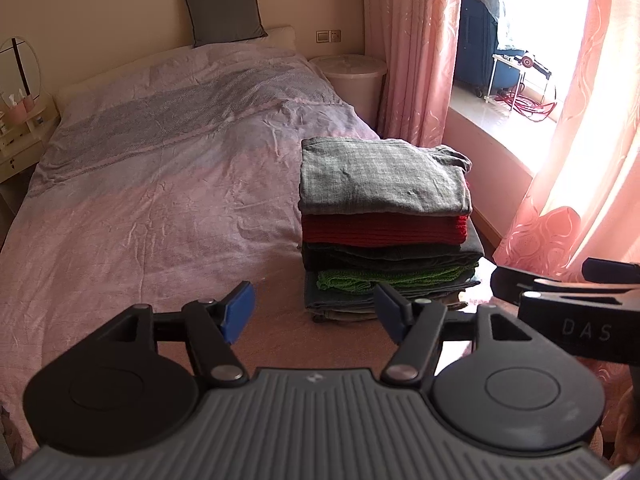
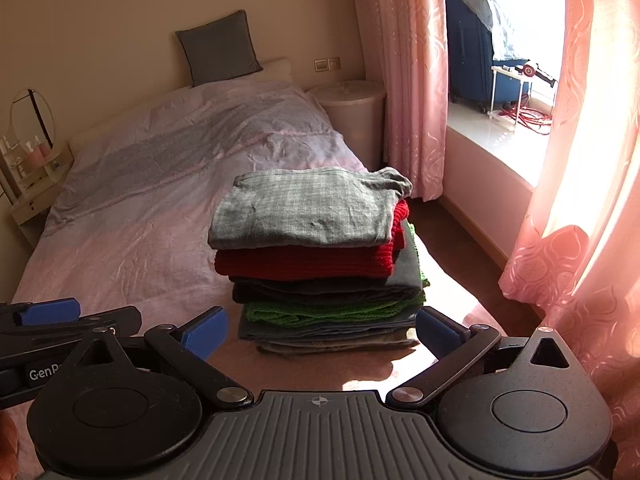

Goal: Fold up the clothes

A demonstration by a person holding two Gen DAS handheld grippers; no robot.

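Left gripper [image 1: 314, 312]: blue pads spread wide, nothing between them, held low over the near end of the bed [image 1: 140, 208]. Right gripper [image 2: 322, 334]: likewise splayed and empty, hanging just in front of the stack of clothes [image 2: 320, 264]. The two grippers sit side by side, each catching the other's body at the frame edge.

Stack stands on the bed's near right corner, window side. Top to bottom: grey checked garment [image 2: 304, 210], red knit [image 2: 308, 262], dark layer, green knit [image 2: 332, 312], then pale denim-like pieces at the base. Edges roughly squared; the grey top piece has a bunched corner on its far right.

No loose, unfolded garment shows anywhere on the bedspread in either view.

Judgement: folding looks finished or between items; both grippers released after setting the last piece on top. Next move calls either for fetching another garment from out of view, or for tidying that bunched grey corner, which would need a light pinch without toppling the stack.

Pink curtain [image 1: 412, 52] and a white round bin [image 1: 352, 76] stand beyond the bed.
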